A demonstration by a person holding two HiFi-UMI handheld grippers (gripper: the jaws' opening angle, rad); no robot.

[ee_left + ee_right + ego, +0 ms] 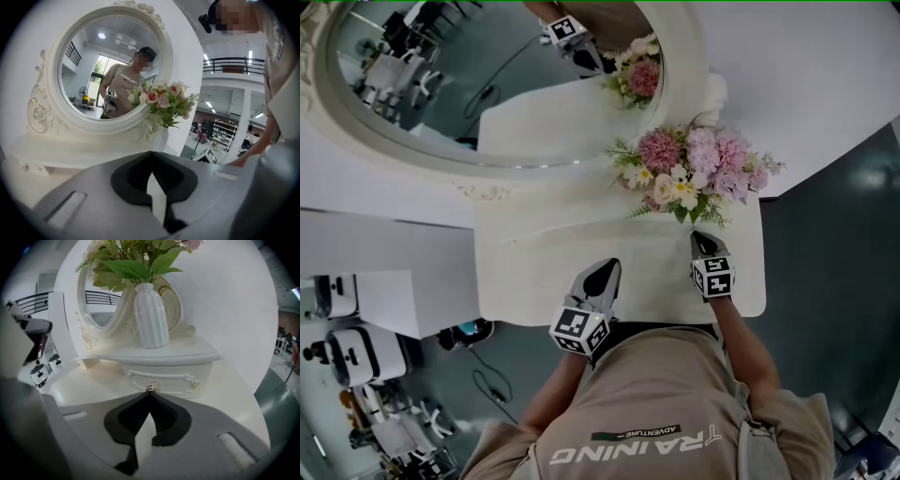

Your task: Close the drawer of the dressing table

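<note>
The white dressing table (530,272) has a small raised shelf with a drawer (164,379) under it, which bears a metal knob (153,387). In the right gripper view the drawer front sits nearly flush beneath the shelf edge; I cannot tell whether a gap remains. My right gripper (151,393) is shut with nothing held, its tips right at the knob. In the head view the right gripper (703,242) points under the flowers. My left gripper (605,274) hovers over the tabletop, also shut and holding nothing, and the left gripper (151,153) faces the mirror.
An oval mirror (487,75) in a carved white frame stands at the back. A white ribbed vase (151,317) of pink flowers (694,173) stands on the shelf above the drawer. Dark floor (834,281) lies to the right; equipment (356,356) stands on the left.
</note>
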